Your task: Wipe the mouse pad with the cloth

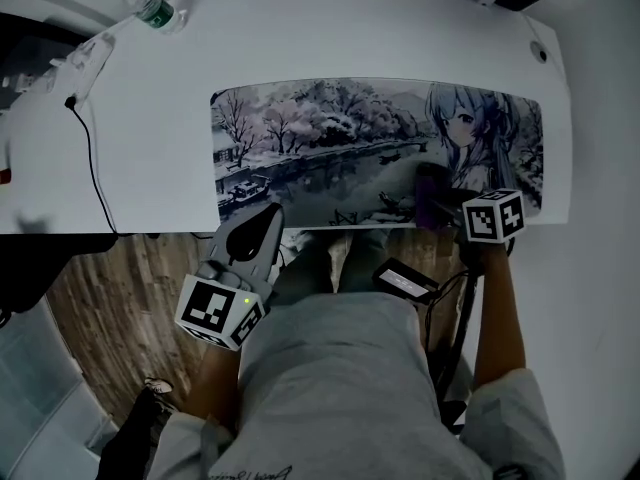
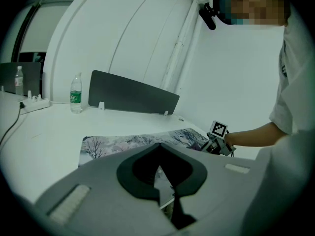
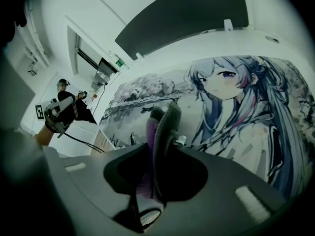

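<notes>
One pad (image 1: 330, 148) is lying on the worktop (image 1: 330, 38). The right gripper (image 3: 156, 134) is pinching one cloth (image 3: 166, 124) at the pad's near right edge. The left gripper (image 1: 270, 216) is hovering by the pad's near left edge, jaws pressed together, holding nothing.

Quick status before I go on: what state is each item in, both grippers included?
Mouse pad: lying flat along the near edge of the desk.
Cloth: folded, clamped upright.
Right gripper: shut on the cloth, over the pad's right end.
Left gripper: shut, empty, by the pad's near-left corner.
Water bottle: upright, capped.
</notes>
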Demonstrator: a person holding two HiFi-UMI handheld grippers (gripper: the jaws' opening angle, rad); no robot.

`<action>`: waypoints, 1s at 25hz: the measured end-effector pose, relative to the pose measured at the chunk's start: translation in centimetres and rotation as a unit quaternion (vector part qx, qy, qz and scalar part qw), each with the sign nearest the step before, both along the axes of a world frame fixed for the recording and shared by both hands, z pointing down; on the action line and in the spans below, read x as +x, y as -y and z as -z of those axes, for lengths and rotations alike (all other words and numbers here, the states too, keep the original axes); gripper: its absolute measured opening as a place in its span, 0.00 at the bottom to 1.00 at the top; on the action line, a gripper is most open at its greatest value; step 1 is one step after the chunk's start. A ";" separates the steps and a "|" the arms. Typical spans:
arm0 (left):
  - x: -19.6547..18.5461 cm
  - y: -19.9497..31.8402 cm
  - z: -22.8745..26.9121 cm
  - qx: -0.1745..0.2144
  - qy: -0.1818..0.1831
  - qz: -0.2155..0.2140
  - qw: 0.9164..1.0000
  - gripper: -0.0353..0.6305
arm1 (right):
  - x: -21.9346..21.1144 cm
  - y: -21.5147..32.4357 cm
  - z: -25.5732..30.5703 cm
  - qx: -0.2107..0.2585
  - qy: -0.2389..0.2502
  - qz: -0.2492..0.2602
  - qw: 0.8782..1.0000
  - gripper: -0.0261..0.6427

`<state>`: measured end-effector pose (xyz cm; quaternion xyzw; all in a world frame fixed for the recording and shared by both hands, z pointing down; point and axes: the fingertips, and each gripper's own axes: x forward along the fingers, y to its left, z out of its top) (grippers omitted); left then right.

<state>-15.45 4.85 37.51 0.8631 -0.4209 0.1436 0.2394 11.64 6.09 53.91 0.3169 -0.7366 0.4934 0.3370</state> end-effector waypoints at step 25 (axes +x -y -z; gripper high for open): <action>-14.8 -4.0 -0.6 0.015 -0.012 0.086 0.996 0.08 | -19.4 -0.2 0.0 0.008 0.021 0.114 0.993 0.18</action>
